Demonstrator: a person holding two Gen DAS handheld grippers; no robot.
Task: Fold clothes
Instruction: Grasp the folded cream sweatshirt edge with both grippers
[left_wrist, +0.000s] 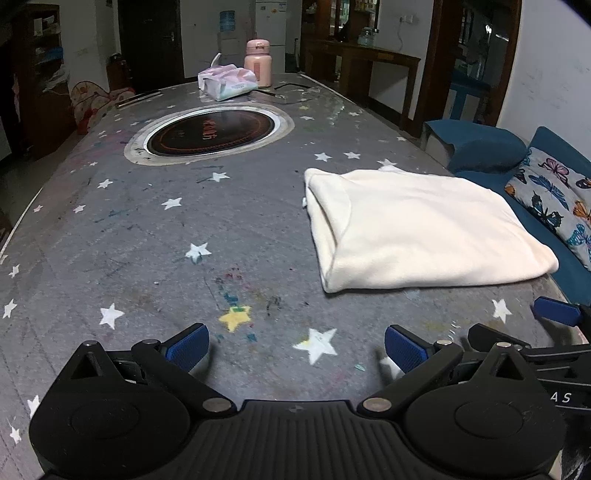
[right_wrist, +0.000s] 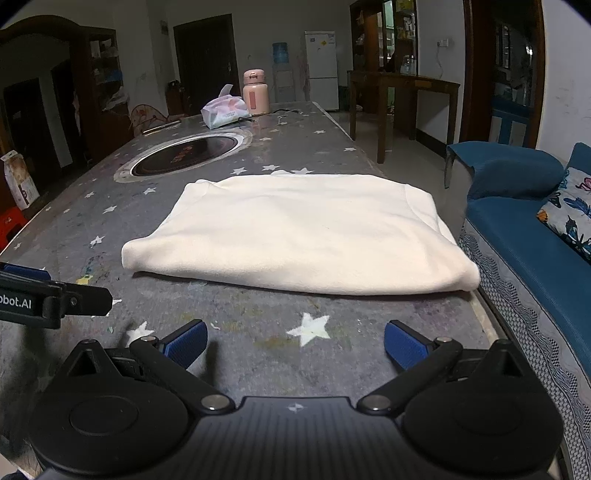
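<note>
A cream garment (left_wrist: 417, 229) lies folded into a flat rectangle on the grey star-patterned table (left_wrist: 166, 240), near its right edge. In the right wrist view the cream garment (right_wrist: 299, 232) lies straight ahead. My left gripper (left_wrist: 295, 349) is open and empty, low over the table, left of and nearer than the garment. My right gripper (right_wrist: 295, 345) is open and empty, just short of the garment's near edge. The right gripper's blue pad (left_wrist: 554, 310) shows at the right of the left wrist view, and part of the left gripper (right_wrist: 48, 299) at the left of the right wrist view.
A round black cooktop (left_wrist: 210, 134) is set into the table's middle. A tissue pack (left_wrist: 227, 83) and a pink flask (left_wrist: 258, 62) stand at the far end. A blue sofa (right_wrist: 524, 236) with a butterfly cushion (right_wrist: 572, 210) runs along the table's right edge.
</note>
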